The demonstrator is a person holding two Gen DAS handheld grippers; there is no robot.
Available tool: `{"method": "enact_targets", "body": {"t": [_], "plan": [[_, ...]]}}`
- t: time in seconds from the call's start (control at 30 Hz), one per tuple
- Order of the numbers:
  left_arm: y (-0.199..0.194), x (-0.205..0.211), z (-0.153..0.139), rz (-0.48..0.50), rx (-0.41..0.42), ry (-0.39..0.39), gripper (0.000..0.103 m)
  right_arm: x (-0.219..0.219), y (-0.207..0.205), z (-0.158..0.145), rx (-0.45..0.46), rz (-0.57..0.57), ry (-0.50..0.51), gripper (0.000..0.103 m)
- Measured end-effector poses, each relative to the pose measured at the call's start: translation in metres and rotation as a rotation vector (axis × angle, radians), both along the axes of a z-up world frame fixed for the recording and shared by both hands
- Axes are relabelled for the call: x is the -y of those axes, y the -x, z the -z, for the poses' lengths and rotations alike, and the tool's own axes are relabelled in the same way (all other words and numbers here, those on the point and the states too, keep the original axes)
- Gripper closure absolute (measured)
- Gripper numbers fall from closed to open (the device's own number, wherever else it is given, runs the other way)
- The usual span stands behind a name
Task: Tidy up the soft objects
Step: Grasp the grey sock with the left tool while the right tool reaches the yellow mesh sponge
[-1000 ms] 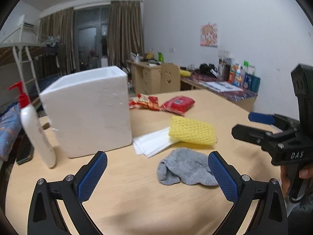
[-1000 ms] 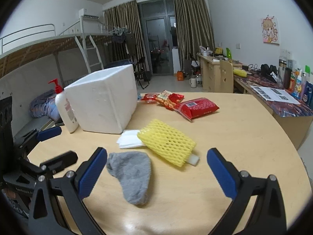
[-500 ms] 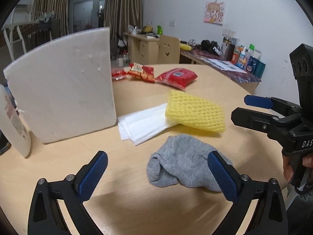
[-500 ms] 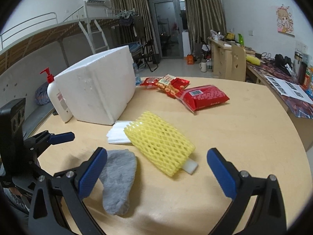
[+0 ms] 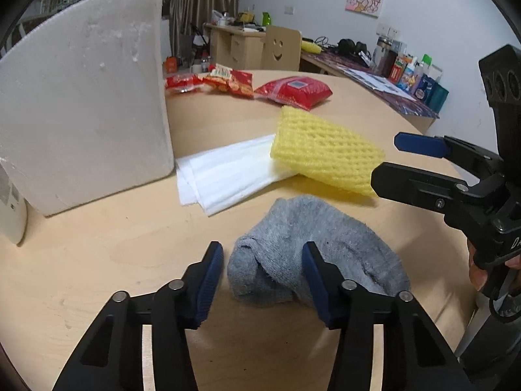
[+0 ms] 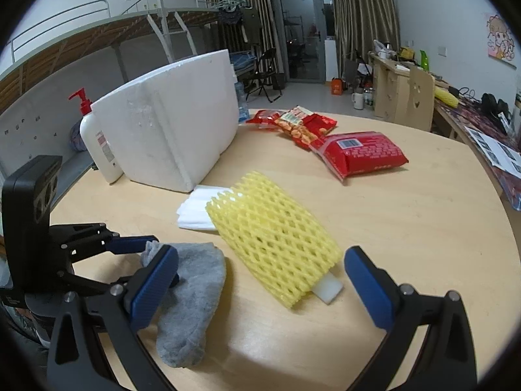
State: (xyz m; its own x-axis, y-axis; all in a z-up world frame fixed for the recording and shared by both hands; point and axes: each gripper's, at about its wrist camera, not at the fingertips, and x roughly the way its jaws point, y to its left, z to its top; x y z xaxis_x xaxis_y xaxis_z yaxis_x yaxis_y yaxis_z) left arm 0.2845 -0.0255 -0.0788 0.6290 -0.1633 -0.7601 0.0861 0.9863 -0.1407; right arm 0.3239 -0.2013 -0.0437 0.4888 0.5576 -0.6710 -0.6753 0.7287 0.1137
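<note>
Honestly, my left gripper [image 5: 263, 275] has just been closing round the near cuff of the grey sock [image 5: 312, 254], not pinched yet; right gripper [image 6: 260, 288] gapes wide. It could snag only fluff and slip.

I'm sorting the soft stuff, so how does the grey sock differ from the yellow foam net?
The grey sock is dense knit fabric; the yellow foam net is open mesh with holes. The sock lies flat and crumpled, while the net is a puffed-up sleeve with a white piece poking from its end. The left gripper straddles the sock's end; the open right gripper faces the net. Both rest on the table.
</note>
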Motion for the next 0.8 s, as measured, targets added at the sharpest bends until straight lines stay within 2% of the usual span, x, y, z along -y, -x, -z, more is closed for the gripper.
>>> {"method": "enact_targets", "body": {"t": [0.13, 0.27, 0.67, 0.73, 0.8], "plan": [[-0.001, 0.001, 0.003, 0.005, -0.011, 0.005, 0.078, -0.004, -0.005, 0.003, -0.012, -0.006, 0.014, 0.0], [0.0, 0.001, 0.003, 0.011, -0.005, 0.016, 0.087, -0.01, -0.007, 0.005, -0.017, -0.02, 0.024, 0.0], [0.006, 0.001, -0.001, 0.028, 0.029, 0.044, 0.088, -0.019, -0.015, 0.012, -0.02, -0.028, 0.077, 0.001], [0.008, 0.0, -0.002, 0.03, 0.041, 0.053, 0.087, -0.019, -0.015, 0.014, -0.026, -0.032, 0.077, 0.011], [0.009, 0.001, -0.003, 0.034, 0.047, 0.058, 0.087, -0.019, -0.014, 0.013, -0.024, -0.033, 0.071, 0.028]]}}
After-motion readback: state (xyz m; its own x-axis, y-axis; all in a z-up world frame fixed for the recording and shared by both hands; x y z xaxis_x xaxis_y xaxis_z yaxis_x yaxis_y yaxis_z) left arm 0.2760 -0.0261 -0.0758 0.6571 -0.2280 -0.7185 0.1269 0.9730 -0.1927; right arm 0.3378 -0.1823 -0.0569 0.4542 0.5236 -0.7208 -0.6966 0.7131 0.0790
